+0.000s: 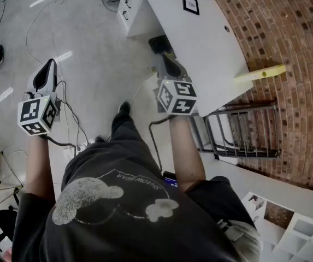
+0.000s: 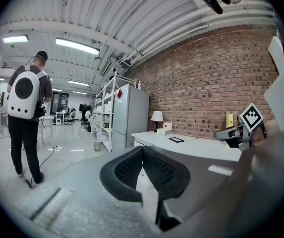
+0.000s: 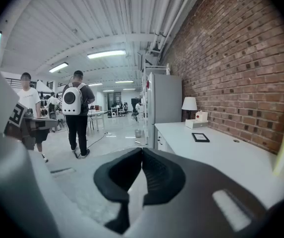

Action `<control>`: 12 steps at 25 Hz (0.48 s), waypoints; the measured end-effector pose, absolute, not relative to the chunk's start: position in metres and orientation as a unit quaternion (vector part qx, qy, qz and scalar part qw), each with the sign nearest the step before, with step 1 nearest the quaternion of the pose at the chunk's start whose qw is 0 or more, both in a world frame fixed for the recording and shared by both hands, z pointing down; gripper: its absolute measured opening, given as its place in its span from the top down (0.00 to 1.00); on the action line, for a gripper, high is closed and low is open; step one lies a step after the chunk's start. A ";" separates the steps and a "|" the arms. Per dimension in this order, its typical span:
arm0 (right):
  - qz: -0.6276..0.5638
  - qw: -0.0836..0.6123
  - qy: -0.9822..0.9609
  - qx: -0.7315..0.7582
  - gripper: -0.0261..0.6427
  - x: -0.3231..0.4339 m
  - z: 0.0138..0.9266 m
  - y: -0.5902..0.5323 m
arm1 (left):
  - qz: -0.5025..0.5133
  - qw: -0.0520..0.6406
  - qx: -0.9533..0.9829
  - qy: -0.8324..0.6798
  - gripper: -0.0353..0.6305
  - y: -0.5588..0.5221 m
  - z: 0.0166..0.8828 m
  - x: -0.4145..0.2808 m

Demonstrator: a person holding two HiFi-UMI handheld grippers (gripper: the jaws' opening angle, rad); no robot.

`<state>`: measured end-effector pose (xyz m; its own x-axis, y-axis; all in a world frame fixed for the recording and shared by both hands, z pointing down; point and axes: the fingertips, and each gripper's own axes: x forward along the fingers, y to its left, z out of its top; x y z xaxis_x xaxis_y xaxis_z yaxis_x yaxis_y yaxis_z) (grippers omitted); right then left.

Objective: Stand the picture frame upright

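Observation:
A small black picture frame [image 1: 190, 4] lies flat on the white desk [image 1: 211, 42], far from me; it also shows as a dark flat rectangle, the picture frame [image 3: 200, 137] in the right gripper view and the picture frame [image 2: 176, 140] in the left gripper view. My right gripper [image 1: 166, 59] hangs at the desk's near edge, jaws shut, nothing between them. Over the floor at the left my left gripper [image 1: 46, 72] is shut and holds nothing. In their own views the left gripper [image 2: 142, 152] and the right gripper [image 3: 142, 155] show their pads closed together.
A brick wall [image 1: 287, 48] runs along the desk's far side. A yellow strip [image 1: 260, 73] sticks out at the desk's near end above a metal rack [image 1: 238, 132]. Cables [image 1: 71, 119] trail on the floor. A lamp [image 3: 189, 105], a box and a person with a white backpack [image 3: 77, 113] stand further off.

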<state>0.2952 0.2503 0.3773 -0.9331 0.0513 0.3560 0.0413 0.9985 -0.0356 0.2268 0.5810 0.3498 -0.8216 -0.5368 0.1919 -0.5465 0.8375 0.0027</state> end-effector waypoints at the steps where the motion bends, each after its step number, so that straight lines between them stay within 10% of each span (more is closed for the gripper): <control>1: 0.013 0.181 -0.983 -0.024 0.95 0.294 0.376 0.251 | 0.026 0.091 0.285 -0.954 0.93 0.580 0.349 0.227; 12: 0.004 0.173 -0.984 -0.029 0.95 0.288 0.369 0.273 | 0.023 0.086 0.298 -0.950 0.93 0.585 0.347 0.230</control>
